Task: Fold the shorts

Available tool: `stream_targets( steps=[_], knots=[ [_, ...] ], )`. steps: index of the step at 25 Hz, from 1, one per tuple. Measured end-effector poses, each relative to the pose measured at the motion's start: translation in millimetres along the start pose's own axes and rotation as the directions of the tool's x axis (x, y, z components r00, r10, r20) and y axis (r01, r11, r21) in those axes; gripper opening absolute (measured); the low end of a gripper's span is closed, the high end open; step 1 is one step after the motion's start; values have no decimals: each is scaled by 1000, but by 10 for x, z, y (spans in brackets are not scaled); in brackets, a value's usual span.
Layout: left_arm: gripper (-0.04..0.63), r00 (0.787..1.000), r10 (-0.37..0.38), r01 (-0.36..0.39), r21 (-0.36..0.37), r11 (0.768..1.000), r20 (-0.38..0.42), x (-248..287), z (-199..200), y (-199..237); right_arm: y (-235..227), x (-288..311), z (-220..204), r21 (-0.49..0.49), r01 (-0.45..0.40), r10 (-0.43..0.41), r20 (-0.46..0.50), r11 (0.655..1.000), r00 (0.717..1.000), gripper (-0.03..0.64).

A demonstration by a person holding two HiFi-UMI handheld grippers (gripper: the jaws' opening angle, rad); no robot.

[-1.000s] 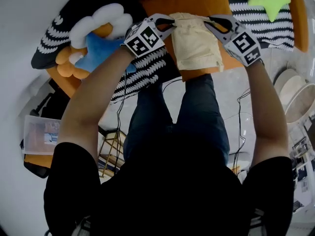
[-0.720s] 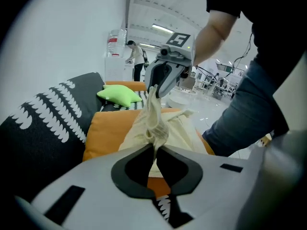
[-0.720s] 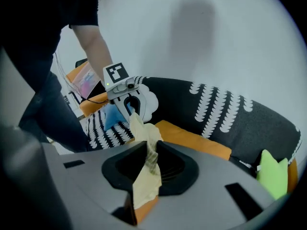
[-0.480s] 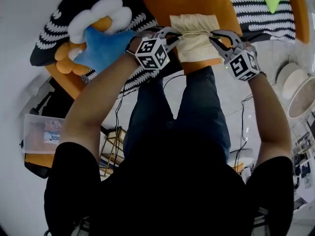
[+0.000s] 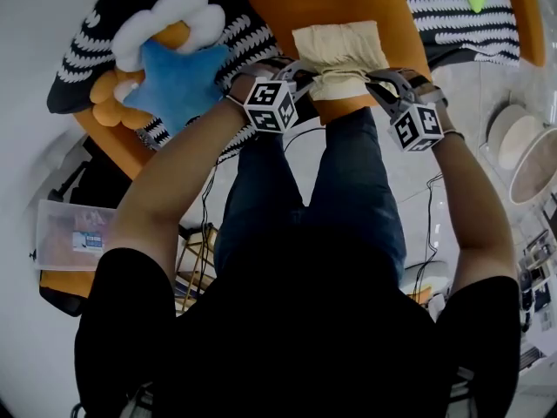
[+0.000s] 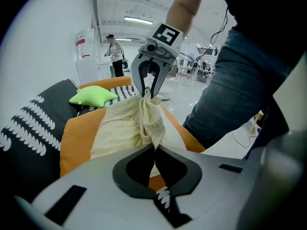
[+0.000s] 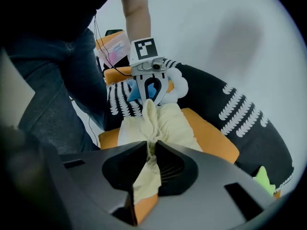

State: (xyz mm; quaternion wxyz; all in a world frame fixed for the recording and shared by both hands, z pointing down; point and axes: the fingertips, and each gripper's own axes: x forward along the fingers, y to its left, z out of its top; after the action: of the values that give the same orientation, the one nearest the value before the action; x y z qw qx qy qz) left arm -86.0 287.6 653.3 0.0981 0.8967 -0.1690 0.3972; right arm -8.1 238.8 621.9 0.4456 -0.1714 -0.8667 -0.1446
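Shorts: cream fabric on the orange cushion, upper centre of the head view. The far part lies flat. The near edge, toward the bottom of that frame, is gathered into a bunched ridge strung between the two grippers.

Left gripper: jaws together, pads clamped on a thin pinch of the shorts. In its own view the fabric comes out of the pinch at lower centre. It runs up the frame as a twisted fold to the other gripper's tips at upper centre. The flat bulk of the shorts spreads left of that fold, over the cushion.

Right gripper: jaws closed on a thicker bunch of the same edge. A loose flap of cream cloth hangs below the pads at lower centre of its view. Above the pads the ridge climbs to the opposite gripper at upper centre.

Head view: the left gripper holds the lower left corner of the shorts and the right gripper the lower right. The ridge is drawn between them, just above the person's jeans.

Surroundings: blue star plush at upper left, well apart from the shorts. Green star plush sits beyond the cushion. Black-and-white cushion borders the orange one.
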Motion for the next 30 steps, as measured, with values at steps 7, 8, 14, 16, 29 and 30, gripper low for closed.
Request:
stream_targets(
  steps=[7, 8, 14, 16, 29, 30],
  knots=[
    [23, 1000, 0, 1, 23, 1000, -26, 237, 3, -238, 291, 58, -243, 3, -19, 19, -57, 1000, 998, 63],
    [23, 999, 0, 2, 35, 999, -36, 289, -11, -274, 332, 77, -287, 0, -25, 24, -67, 1000, 997, 63],
    [23, 998, -10, 11, 15, 1000, -62, 483, -110, -408, 468, 177, -407, 19, -41, 43, -102, 999, 994, 64],
    [23, 997, -10, 12, 25, 1000, -72, 507, -138, -417, 477, 212, -440, 20, -41, 43, -114, 999, 993, 69],
    [212, 979, -151, 136, -115, 984, -139, 458, -119, -629, 821, 329, -607, 195, -132, 180, -255, 972, 950, 226],
    [219, 977, -159, 140, -131, 981, -145, 432, -114, -628, 811, 308, -585, 214, -137, 190, -256, 967, 948, 234]
  ],
)
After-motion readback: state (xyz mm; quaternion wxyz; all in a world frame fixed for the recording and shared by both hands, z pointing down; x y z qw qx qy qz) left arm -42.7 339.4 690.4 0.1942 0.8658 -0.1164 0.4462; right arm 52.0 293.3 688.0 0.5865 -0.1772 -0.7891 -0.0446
